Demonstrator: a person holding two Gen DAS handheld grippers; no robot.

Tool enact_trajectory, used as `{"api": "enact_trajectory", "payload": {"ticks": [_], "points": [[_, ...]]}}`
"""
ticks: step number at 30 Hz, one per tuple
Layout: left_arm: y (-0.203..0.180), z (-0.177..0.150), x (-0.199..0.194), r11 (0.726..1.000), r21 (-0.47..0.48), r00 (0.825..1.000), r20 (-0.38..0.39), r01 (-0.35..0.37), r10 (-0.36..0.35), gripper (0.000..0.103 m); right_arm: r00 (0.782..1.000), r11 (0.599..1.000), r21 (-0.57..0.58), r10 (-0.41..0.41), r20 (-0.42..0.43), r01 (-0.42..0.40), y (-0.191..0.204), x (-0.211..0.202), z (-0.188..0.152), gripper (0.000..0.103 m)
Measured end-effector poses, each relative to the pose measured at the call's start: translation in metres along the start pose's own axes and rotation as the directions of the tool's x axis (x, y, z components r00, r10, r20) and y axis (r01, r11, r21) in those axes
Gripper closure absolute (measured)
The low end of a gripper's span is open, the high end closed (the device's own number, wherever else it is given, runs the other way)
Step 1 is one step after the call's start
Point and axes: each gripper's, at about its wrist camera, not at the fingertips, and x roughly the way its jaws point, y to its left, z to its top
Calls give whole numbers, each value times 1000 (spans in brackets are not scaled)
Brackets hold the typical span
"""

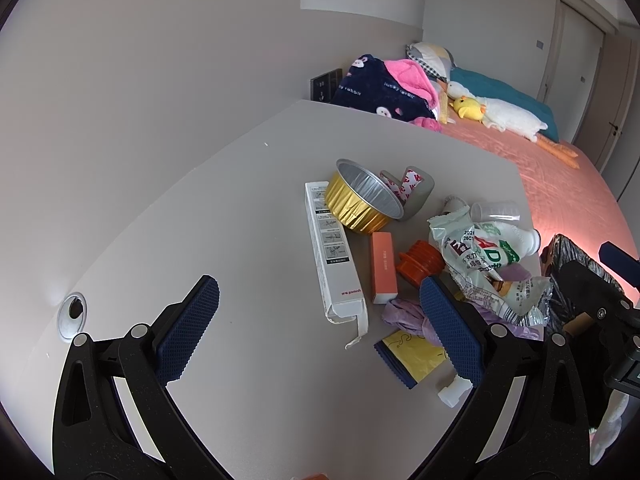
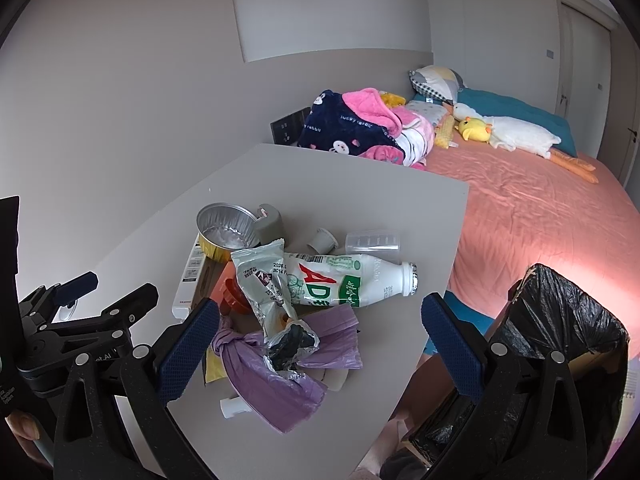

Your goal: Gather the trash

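Gold foil cup (image 1: 362,200), orange box (image 1: 383,267), purple bag (image 2: 276,376), black bin liner (image 2: 568,320), pink bedsheet (image 2: 532,216).

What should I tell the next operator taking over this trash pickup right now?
Left hand-held gripper: open, empty, above the table.
Right hand-held gripper: open, empty, above the pile.
Trash all on the table: gold foil cup, long white box, orange box, white drink bottle, crumpled snack wrapper, purple plastic bag, clear measuring cup.
Bin with black liner stands beside the table, on the right.
Done: nothing visibly collected.
Left: move every piece into the bin.
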Motion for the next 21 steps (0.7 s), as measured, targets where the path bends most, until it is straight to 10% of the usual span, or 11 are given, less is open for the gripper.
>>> {"api": "enact_trajectory", "payload": {"ticks": [21], "points": [[20,-3,22,996,-86,997,-74,27,-33,6,997,997,-58,50,-51,-53,11,17,-7,3]]}}
